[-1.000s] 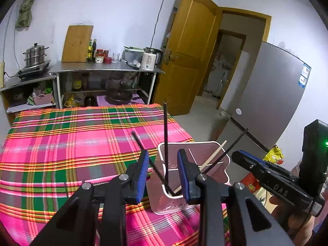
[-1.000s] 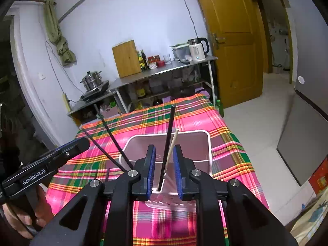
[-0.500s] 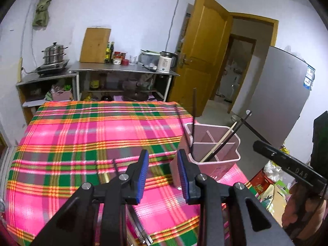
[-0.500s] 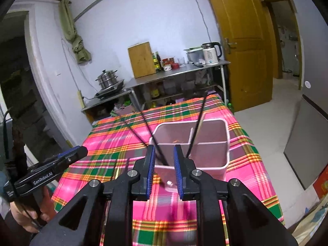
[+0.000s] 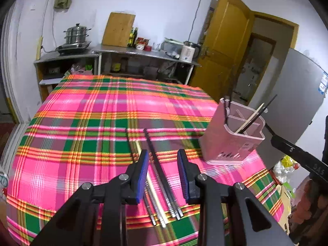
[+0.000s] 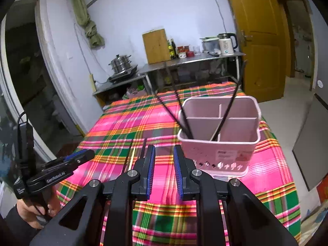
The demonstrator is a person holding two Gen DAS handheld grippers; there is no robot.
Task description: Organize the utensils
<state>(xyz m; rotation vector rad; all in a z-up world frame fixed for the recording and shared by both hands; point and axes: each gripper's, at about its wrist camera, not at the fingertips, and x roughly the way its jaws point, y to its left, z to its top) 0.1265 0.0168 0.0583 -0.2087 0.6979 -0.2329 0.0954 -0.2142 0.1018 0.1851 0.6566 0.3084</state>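
Both pairs of blue-padded fingers stand parted with nothing clamped: the left gripper hangs over a loose bundle of chopsticks lying on the plaid tablecloth, some of the sticks running between its jaws untouched, while the right gripper points at bare cloth just before the pink utensil holder. That holder sits near the table's right edge (its dividers partly masked by leaning sticks) with several black chopsticks and one pale one upright inside — which compartment each occupies is hard to tell. The bundle's near ends vanish behind the left gripper's frame.
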